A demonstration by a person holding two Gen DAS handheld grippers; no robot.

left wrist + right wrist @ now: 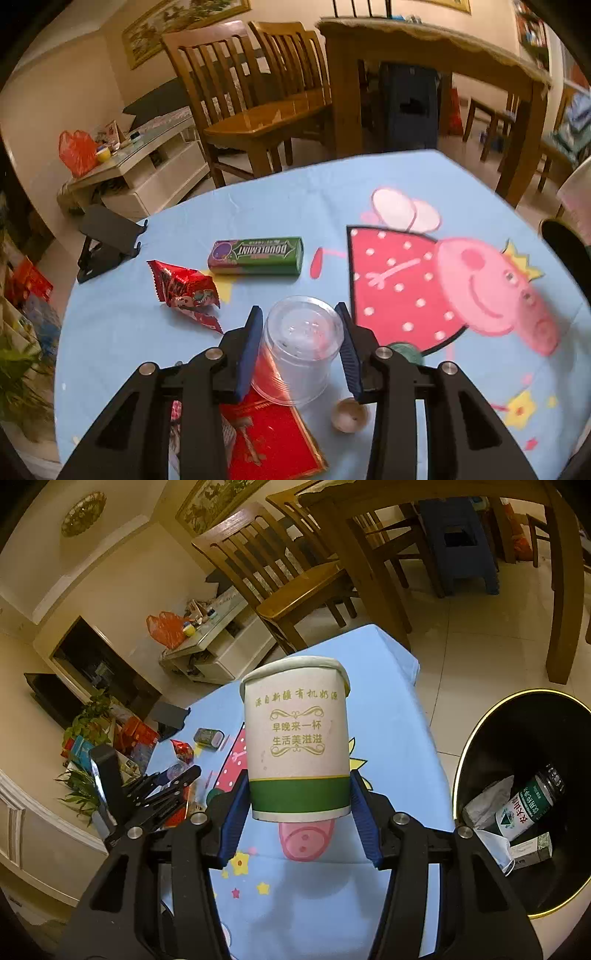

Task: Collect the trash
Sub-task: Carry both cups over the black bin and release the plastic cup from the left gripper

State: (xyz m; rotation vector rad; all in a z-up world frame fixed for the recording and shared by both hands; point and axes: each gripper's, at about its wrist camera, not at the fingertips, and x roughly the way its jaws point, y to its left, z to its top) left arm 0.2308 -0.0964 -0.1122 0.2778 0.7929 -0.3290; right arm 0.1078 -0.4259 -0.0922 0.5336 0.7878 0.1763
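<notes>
An upturned clear plastic cup [301, 347] stands on the blue cartoon tablecloth [295, 206], partly over a red packet [273, 439]. My left gripper [298, 306] has a blue pad against each side of it, shut on it near the table. A white paper cup [297, 738] with a green band and gold print is held upright above the table, with my right gripper [299, 775] shut on its lower part. A green Doublemint gum box [256, 255] and a crumpled red snack wrapper [188, 293] lie beyond the clear cup. The left gripper [177, 779] also shows at the left of the right wrist view.
A black bin with a gold rim [456, 775] stands on the floor right of the table, holding a green-labelled bottle [528, 805] and paper. A black stand [107, 240] sits at the table's far left edge. A small round shell [349, 413] lies near the left gripper. Wooden chairs [258, 110] stand beyond.
</notes>
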